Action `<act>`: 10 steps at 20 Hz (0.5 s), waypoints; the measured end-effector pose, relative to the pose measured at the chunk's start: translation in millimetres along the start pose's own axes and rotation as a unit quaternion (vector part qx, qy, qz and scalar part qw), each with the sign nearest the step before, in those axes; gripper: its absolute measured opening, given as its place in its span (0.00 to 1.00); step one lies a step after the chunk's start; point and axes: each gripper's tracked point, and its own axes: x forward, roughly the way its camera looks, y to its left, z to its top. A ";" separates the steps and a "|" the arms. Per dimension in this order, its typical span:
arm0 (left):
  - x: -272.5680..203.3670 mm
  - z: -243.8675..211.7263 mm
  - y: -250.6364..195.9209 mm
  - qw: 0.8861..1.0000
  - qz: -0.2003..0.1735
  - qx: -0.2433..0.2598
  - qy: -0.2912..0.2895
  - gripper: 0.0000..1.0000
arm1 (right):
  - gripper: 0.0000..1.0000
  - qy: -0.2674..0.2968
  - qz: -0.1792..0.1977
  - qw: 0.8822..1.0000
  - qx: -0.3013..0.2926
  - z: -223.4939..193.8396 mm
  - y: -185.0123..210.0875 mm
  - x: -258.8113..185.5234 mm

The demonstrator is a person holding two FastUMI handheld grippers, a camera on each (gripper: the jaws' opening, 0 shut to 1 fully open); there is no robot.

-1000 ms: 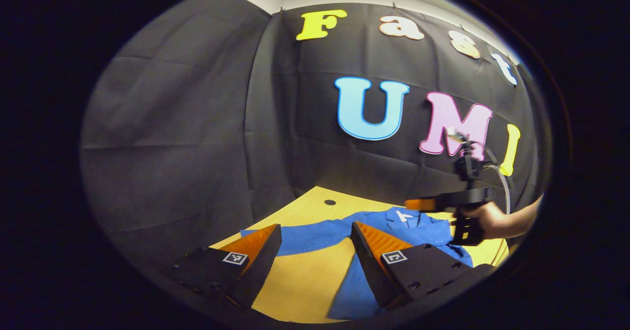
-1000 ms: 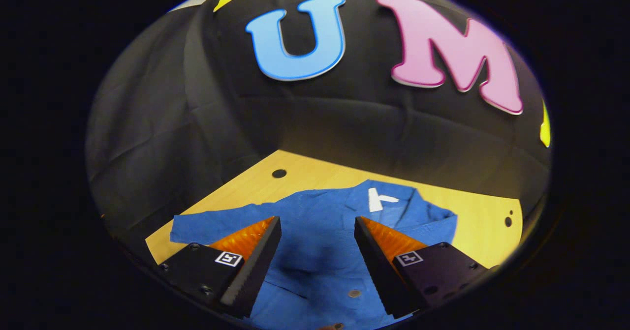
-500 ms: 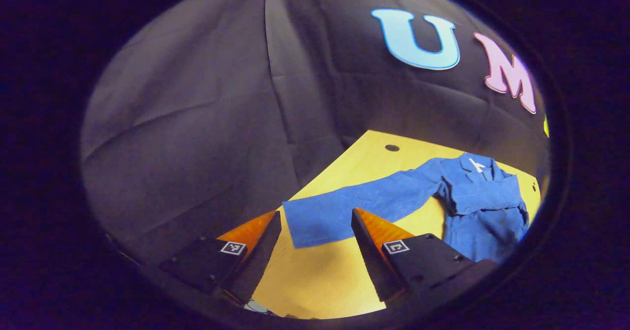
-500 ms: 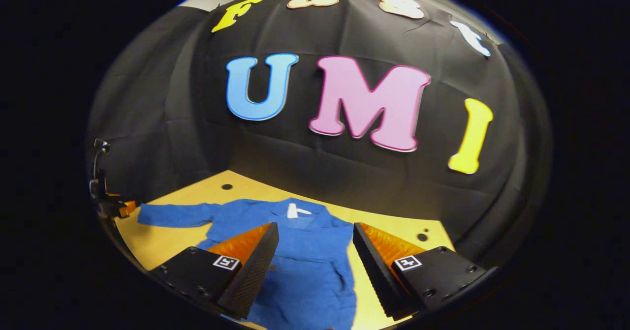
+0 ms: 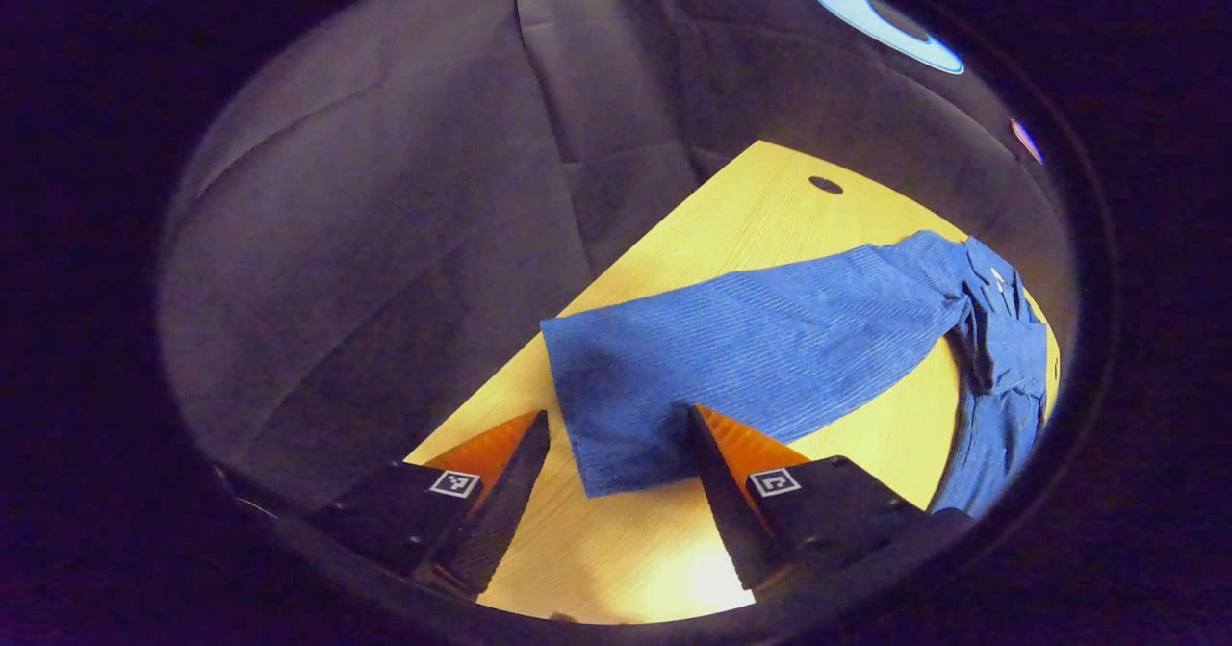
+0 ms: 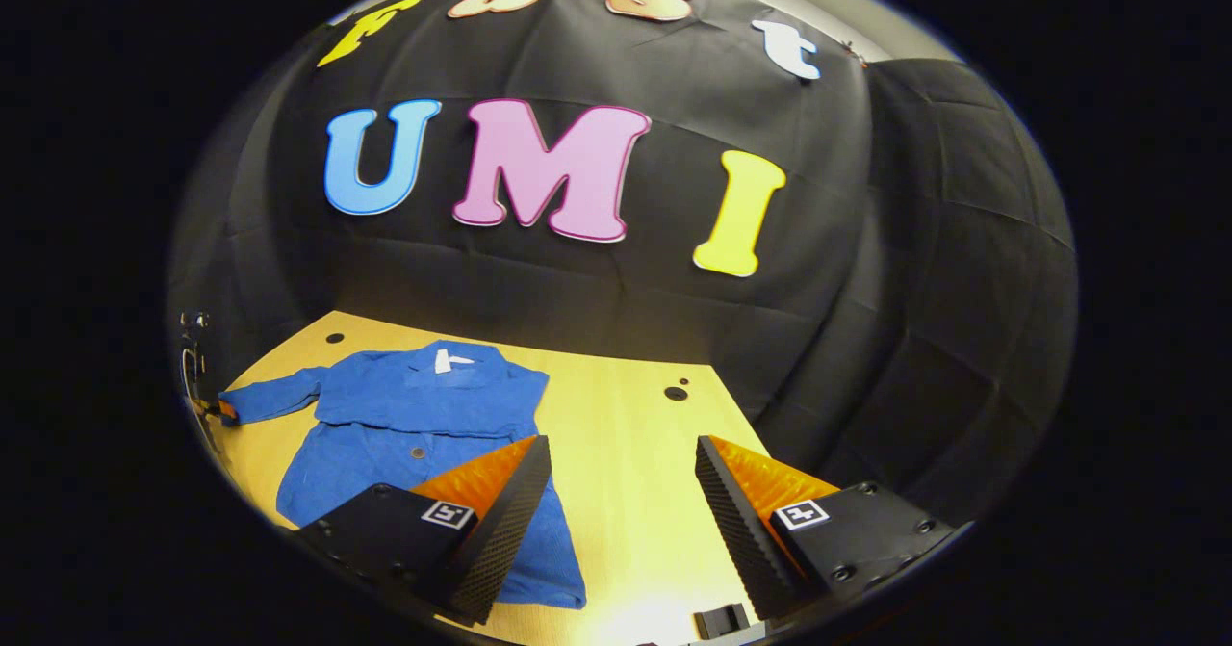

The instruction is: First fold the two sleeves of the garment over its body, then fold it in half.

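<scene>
left gripper point(image 5: 616, 468) agape, right gripper point(image 6: 621, 506) agape

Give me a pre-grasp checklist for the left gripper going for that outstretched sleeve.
1. Left gripper open: ok, its fingers stand apart.
2. Sleeve cuff between the fingers: ok, the cuff edge lies in the gap.
3. Fingers touching the cloth: cannot tell.
4. Sleeve flat on the table: ok.
5. Other sleeve already folded over the garment's body: ok.
6. Right gripper out of the way: ok, open over bare table.
</scene>
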 end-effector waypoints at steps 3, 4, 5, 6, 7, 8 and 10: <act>-3.5 2.6 6.0 1.000 -0.006 -0.018 0.025 0.87 | 0.96 0.026 -0.013 1.000 0.000 -16.7 -7.4 -11.7; -5.9 -1.2 4.1 1.000 -0.013 -0.004 0.026 0.84 | 0.97 0.030 -0.011 1.000 0.002 -18.2 -5.7 -14.3; -5.3 0.8 2.6 0.999 -0.022 0.008 0.032 0.82 | 0.97 0.032 -0.007 0.999 0.002 -18.9 -2.5 -17.6; -3.8 5.8 -4.4 0.999 -0.033 0.021 0.037 0.75 | 0.97 0.034 -0.002 0.999 0.001 -19.8 0.7 -18.8; -2.8 5.4 -10.5 0.997 -0.045 0.045 0.040 0.60 | 0.97 0.036 0.007 0.999 -0.001 -23.1 6.8 -18.2; -0.8 7.6 -14.3 0.996 -0.049 0.054 0.049 0.41 | 0.97 0.044 0.016 0.999 -0.004 -27.4 12.4 -18.5; 1.7 7.5 -16.2 0.995 -0.066 0.058 0.057 0.20 | 0.96 0.064 0.031 0.997 -0.015 -37.9 20.8 -19.7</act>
